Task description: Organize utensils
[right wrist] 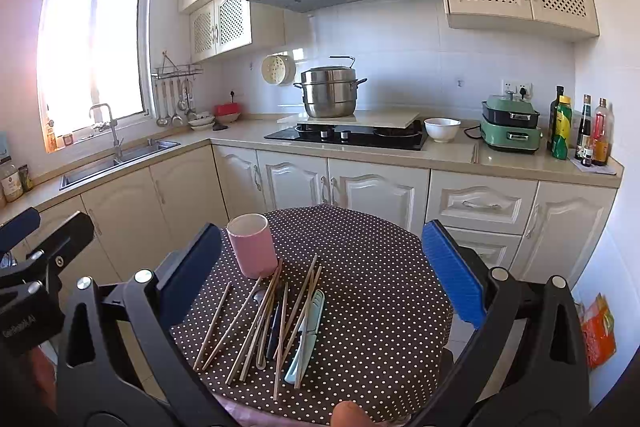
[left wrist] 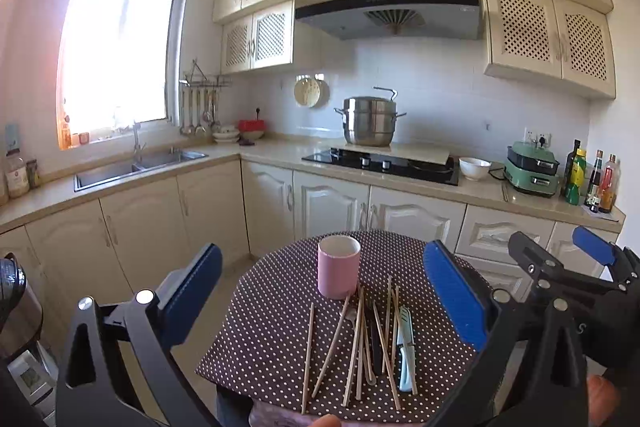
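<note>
Left hand-held gripper [left wrist: 322,303]: released, blue pads spread wide, nothing between them, hovering tilted slightly down over near edge of desk
Right hand-held gripper [right wrist: 322,273]: released too, pads wide apart, empty, just beside the left one, also seen at right edge of left wrist view
Fingertip: person's fingertip [right wrist: 348,411] showing at bottom edge of right wrist view
Utensils: chopsticks [left wrist: 352,347] scattered loose on near half of desk, some crossing each other; dark-handled piece [left wrist: 376,345] and pale blue utensil [left wrist: 406,351] lying among them, type unclear
Pink cup [left wrist: 338,271]: upright, open top, just behind the pile, nearest chopstick tips at its base, touching or not unclear
Desk [left wrist: 400,259]: round, brown cloth with white dots
Beyond: cream kitchen cabinets, black hob [left wrist: 380,165] with steel steamer pot [left wrist: 369,121], white bowl [left wrist: 474,167], green appliance [left wrist: 532,169], bottles [left wrist: 592,179] at right, sink [left wrist: 132,165] under window at left
</note>
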`<state>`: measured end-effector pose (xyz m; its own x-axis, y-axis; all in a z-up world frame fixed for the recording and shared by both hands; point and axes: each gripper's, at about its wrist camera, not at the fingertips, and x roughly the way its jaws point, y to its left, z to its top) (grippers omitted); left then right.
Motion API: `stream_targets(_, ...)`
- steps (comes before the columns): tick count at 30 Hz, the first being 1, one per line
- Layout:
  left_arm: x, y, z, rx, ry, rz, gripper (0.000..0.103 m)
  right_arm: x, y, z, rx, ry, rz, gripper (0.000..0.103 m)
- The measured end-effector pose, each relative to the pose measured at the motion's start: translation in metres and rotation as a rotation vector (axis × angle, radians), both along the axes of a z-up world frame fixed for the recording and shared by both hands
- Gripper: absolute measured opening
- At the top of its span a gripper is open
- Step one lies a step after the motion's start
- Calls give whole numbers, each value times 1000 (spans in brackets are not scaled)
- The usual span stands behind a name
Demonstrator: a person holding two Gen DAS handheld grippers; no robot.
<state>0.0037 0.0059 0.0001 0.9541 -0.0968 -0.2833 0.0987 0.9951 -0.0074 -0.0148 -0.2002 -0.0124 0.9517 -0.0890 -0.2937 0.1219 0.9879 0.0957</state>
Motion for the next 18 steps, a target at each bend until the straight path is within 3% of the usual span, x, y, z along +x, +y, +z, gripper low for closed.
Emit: stream_targets(18,-2,-3,-4,-19,-24,-40,99,4,-1,-2,1,4,6,98)
